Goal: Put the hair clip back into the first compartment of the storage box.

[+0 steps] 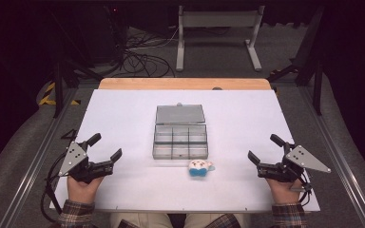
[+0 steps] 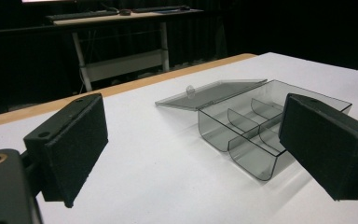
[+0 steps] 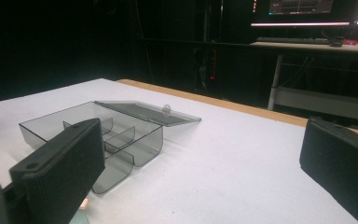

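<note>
Compartment box (image 1: 180, 142) of smoky clear plastic lies near the middle of the white table (image 1: 123, 114) in the high view, its lid (image 1: 179, 114) swung fully back and lying flat on the far side, so the divided tray faces up with two rows of three cells. Just beside its near right corner, on the table, rests a small blue and white plush toy (image 1: 200, 167), close to the box though I cannot tell whether they touch. The left gripper (image 1: 108, 146) sits at the near left of the table, held in a hand with a plaid sleeve, jaws spread wide with nothing between them and pointing towards the box; it is well apart from it. The right gripper (image 1: 265, 148) mirrors it at the near right, jaws likewise spread and bare, also well apart from the box and from the toy. In the left gripper view, the left gripper (image 2: 191, 149) shows its two black padded jaws standing far apart over bare white tabletop, and the compartment box (image 2: 247, 135) lies beyond, partly behind the right-hand jaw, with the lid (image 2: 212, 93) flat on the table behind it. In the right gripper view, the right gripper (image 3: 200, 172) has its jaws equally wide apart, and the compartment box (image 3: 116, 135) lies beyond the left-hand jaw, lid (image 3: 147, 113) lying open.
</note>
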A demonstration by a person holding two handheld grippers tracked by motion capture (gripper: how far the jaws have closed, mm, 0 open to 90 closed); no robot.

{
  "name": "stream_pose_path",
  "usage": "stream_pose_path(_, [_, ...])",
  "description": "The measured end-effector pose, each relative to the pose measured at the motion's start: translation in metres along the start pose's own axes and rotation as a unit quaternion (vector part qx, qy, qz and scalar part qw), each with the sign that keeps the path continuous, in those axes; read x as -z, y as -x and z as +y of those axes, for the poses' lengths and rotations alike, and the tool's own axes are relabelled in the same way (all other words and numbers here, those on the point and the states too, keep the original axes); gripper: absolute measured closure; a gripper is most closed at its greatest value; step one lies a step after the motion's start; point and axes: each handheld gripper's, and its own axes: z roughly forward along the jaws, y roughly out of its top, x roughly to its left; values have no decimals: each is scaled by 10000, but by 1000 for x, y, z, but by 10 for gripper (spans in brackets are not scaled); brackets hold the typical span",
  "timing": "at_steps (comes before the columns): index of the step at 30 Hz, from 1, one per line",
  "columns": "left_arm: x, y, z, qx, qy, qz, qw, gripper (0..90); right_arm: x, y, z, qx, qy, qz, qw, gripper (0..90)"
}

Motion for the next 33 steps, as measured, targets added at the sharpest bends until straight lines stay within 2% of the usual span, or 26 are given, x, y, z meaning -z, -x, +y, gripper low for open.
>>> stream_pose_path(2, [-1,2,1,-22,-71,-31,10000,93,0,-1,0,81,-12,-10,10000,8])
stream_pose_path(7, [-7,7,1,-161,-282,-161,9993,94,0,0,0,52,2,-13,10000,8])
stream_pose_path(11, [-11,13,3,-201,-315,-232,9990,95,1,0,0,26,36,-59,10000,10])
stream_pose_path(13, [-14,18,4,-289,-390,-246,9985,95,2,0,1,18,48,-75,10000,11])
stream_pose_path(20, [-23,28,4,-225,-414,-336,9983,95,2,-1,0,42,65,-83,9999,11])
stream_pose_path(25, [-27,36,5,-219,-543,-383,9975,97,1,-3,1,102,50,-71,9999,7])
stream_pose_path(30, [-32,42,6,-353,-656,-458,9962,97,0,-3,0,117,34,-52,9999,5])
stream_pose_path(33, [-35,45,7,-360,-713,-522,9954,95,0,-3,1,111,61,-53,9999,3])
